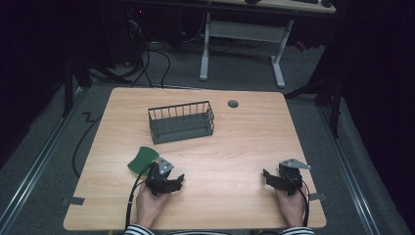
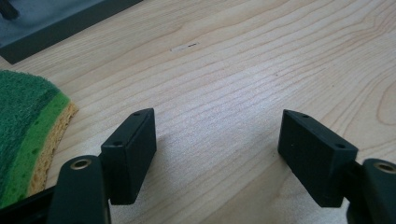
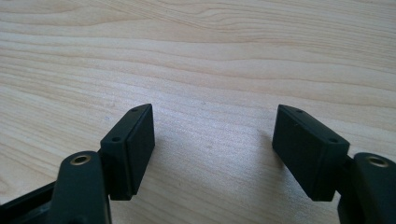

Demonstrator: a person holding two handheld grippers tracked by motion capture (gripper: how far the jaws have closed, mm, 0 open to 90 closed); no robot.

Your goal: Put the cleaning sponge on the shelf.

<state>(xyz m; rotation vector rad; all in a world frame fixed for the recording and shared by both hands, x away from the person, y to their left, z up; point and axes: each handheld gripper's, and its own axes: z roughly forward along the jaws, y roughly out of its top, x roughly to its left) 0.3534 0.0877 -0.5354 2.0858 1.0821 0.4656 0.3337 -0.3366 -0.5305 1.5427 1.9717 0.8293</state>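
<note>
We see the green sponge [image 1: 142, 159] lying flat on the wooden table [image 1: 230, 142], just beyond and to the outer side of the left gripper [image 1: 177, 182], near it but apart. In the left gripper view the sponge [image 2: 25, 130] sits just beside the left-hand jaw, not between the jaws: dark green scrub face up, lighter green layer and yellow foam edge showing. Its long axis we read as running diagonally, from near the gripper away toward the table's left edge. Left gripper [image 2: 217, 140] is released, jaws spread wide over bare wood, nothing between them.

Ahead of it, well apart, stands the dark wire basket [image 1: 181, 122], long side across the table; nothing blocks the way to the sponge. A small grey round grommet [image 1: 233, 104] sits beyond the basket's right end.

Right gripper [image 1: 266, 175] rests low near the table's near right corner, well apart from sponge and basket. In its own view the right gripper [image 3: 212, 135] is also released, jaws wide, bare wood between.
</note>
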